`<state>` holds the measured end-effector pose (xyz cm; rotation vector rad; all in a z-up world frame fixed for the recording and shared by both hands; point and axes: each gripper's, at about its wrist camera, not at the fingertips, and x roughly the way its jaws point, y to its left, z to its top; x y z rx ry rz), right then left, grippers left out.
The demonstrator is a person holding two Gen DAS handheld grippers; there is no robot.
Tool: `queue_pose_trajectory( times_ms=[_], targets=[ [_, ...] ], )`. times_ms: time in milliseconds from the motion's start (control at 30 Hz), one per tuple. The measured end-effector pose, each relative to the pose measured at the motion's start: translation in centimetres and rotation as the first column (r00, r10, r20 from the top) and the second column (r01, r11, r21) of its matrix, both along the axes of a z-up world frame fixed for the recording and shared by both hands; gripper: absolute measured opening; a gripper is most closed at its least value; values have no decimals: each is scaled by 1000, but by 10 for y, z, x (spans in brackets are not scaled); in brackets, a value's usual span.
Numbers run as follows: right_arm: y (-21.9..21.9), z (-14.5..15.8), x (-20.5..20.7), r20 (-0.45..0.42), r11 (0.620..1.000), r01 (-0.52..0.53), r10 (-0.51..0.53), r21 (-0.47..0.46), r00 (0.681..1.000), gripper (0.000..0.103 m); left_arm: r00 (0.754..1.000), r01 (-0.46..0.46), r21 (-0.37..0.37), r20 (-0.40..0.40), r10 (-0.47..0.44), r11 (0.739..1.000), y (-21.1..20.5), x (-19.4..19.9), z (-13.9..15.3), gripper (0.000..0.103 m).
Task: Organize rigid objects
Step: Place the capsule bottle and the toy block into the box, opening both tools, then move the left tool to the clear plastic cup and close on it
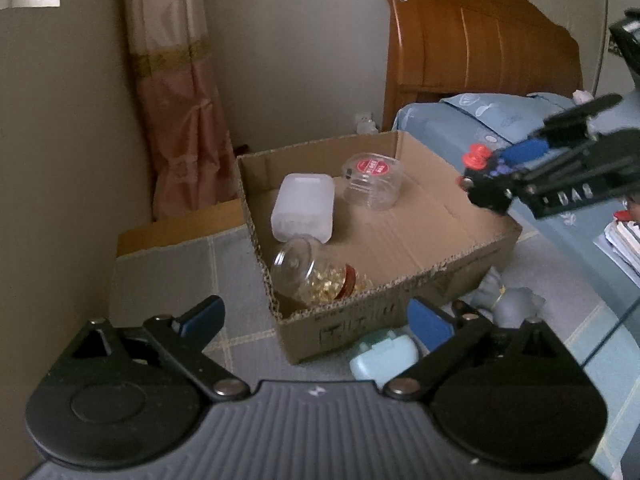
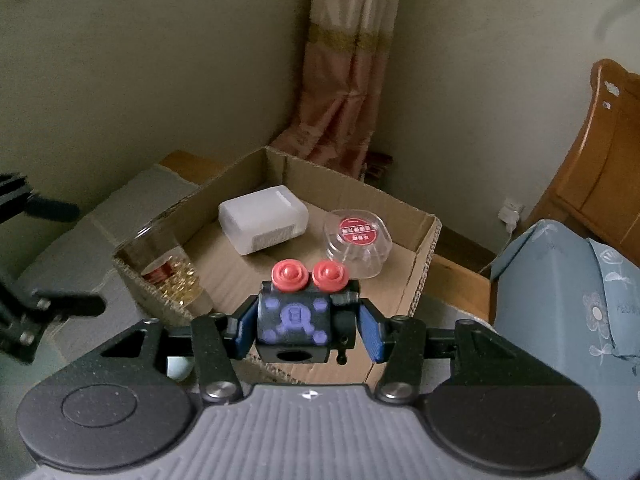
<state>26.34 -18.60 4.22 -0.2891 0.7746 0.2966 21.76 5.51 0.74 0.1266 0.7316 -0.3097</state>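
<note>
An open cardboard box (image 1: 448,256) (image 2: 424,264) stands on a cloth-covered surface. In it are a white plastic case (image 1: 304,208) (image 2: 264,220), a clear round tub with a red label (image 1: 372,184) (image 2: 358,240), and a clear jar of gold bits (image 1: 316,276) (image 2: 172,276) lying on its side. My left gripper (image 1: 316,314) is open and empty at the box's near wall. My right gripper (image 2: 304,328) (image 1: 480,188) hangs over the box with a black cube with red knobs (image 2: 294,320) (image 1: 476,168) between its pads; the left pad touches it, the right pad stands slightly off.
A mint-green case (image 1: 384,360) and a grey-blue soft toy (image 1: 516,304) lie outside the box's front. A bed with blue bedding (image 1: 472,120) (image 2: 568,300) and a wooden headboard (image 1: 480,40) is to the right. A pink curtain (image 1: 176,100) hangs in the corner.
</note>
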Motion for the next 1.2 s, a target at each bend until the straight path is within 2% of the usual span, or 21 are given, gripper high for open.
queue_pose_trajectory(
  times_ms=[33, 100, 367, 433, 567, 800, 1000, 1100, 1200],
  targets=[
    [1, 0, 1, 2, 1000, 4, -4, -3, 1000, 74, 1000, -4, 2, 0, 4, 1000, 1, -1, -1, 98],
    [2, 2, -1, 21, 1000, 6, -6, -9, 1000, 82, 1000, -5, 0, -2, 5, 1000, 2, -2, -1, 98],
    [6, 3, -22, 22, 1000, 0, 1, -11, 1000, 88, 999, 34, -17, 28, -33, 999, -4, -10, 4, 98],
    [5, 2, -30, 15, 1000, 0, 0, 1, 1000, 95, 999, 45, -20, 30, -44, 999, -8, -11, 5, 98],
    [6, -2, -46, 9, 1000, -3, 3, 1, 1000, 102, 998, 60, -15, 23, -60, 998, -16, -14, 3, 98],
    [3, -17, -70, -9, 999, 34, -34, 35, 999, 103, 998, 68, -4, -2, -68, 998, -19, -30, -6, 98],
    [4, -41, -95, -8, 992, 123, -123, 41, 992, 103, 997, 29, 4, -72, -29, 1000, -11, -50, -41, 101],
    [5, -53, -112, 10, 984, 173, -173, 46, 985, 103, 997, -9, 33, -74, 12, 999, -7, -63, -54, 101],
    [7, -67, -128, 9, 977, 202, -203, 66, 979, 103, 999, -29, 55, -29, 31, 998, -7, -80, -58, 101]
  ],
)
